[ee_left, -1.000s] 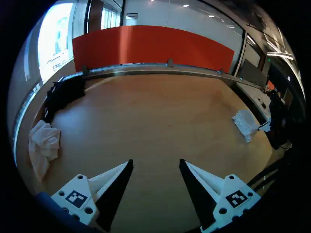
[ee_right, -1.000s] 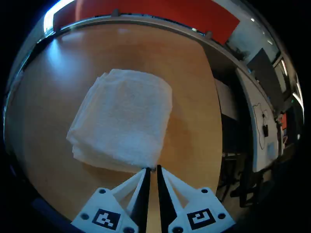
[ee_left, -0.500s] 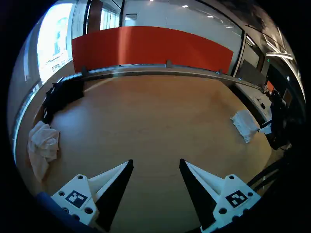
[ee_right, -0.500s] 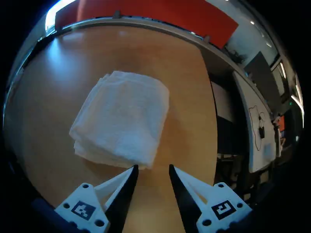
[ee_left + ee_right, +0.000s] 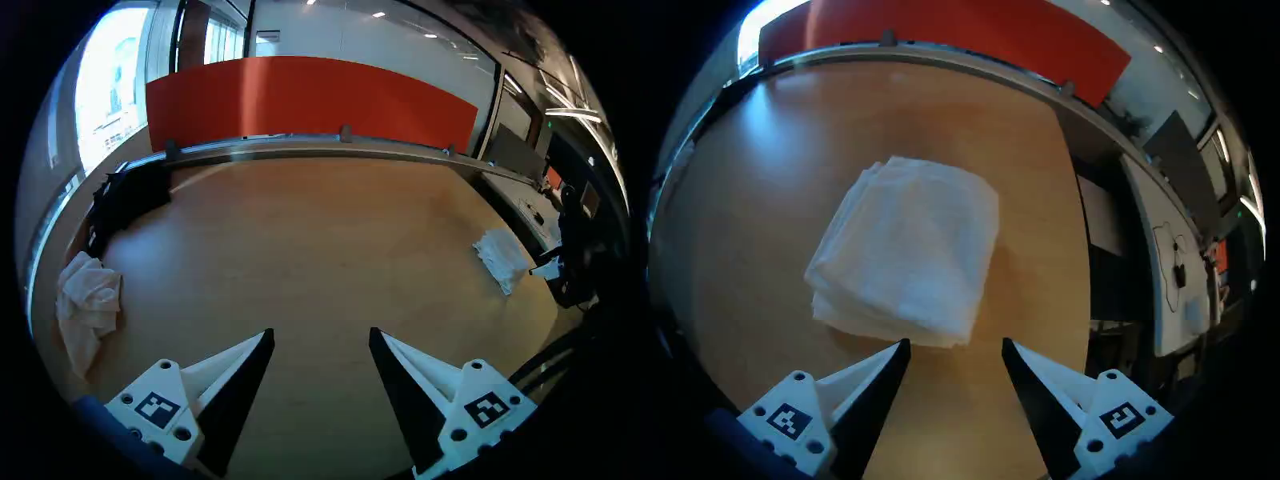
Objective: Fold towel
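Left gripper view: the left gripper (image 5: 320, 331) is held released above a wooden table (image 5: 320, 240); the folded towel (image 5: 500, 258) is seen at 3 o'clock, a crumpled cloth (image 5: 86, 300) at 8 o'clock. Right gripper view: the right gripper (image 5: 955, 342) is released, the folded towel (image 5: 908, 252) laid just beyond at 12 o'clock

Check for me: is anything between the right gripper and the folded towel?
Nothing visible stands in the way. The right gripper is open and stops just short of the towel, not touching its near edge. Only bare table lies between the fingertips and the cloth. The towel lies folded flat.
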The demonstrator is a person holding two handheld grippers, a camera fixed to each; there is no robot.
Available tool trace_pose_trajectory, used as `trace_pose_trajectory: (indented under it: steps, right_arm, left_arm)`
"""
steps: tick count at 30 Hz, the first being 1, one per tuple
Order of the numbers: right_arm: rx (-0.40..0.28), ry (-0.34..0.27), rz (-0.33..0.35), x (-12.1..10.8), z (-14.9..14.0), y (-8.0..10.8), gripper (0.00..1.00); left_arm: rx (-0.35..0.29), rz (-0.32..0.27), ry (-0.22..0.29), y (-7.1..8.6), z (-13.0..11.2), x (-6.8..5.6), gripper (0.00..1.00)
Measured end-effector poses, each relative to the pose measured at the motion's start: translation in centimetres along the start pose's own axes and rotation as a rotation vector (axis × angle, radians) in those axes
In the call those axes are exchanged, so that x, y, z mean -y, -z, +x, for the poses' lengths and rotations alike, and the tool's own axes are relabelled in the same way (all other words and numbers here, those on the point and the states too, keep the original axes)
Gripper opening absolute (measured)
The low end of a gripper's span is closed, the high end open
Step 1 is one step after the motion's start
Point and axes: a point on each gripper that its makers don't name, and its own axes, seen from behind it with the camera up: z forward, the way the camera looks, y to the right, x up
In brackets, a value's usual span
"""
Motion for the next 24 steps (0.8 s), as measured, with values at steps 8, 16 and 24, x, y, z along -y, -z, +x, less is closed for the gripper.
trace_pose_trajectory:
  steps: [8, 16, 24]
  right_arm:
    - [-0.101, -0.035, -0.018, 0.6, 2.6, 1.7, 0.96]
    - [-0.264, -0.081, -0.03, 1.9, 6.5, 4.5, 1.0]
    - [-0.431, -0.149, -0.07, 2.3, 10.2, 6.9, 1.0]
  left_arm:
    - [-0.015, 0.004, 0.008, 0.0, 0.4, 0.5, 0.88]
    - [-0.038, 0.018, 0.01, 0.1, 1.1, 1.1, 0.87]
    - [-0.078, 0.031, 0.008, -0.1, 2.3, 1.6, 0.88]
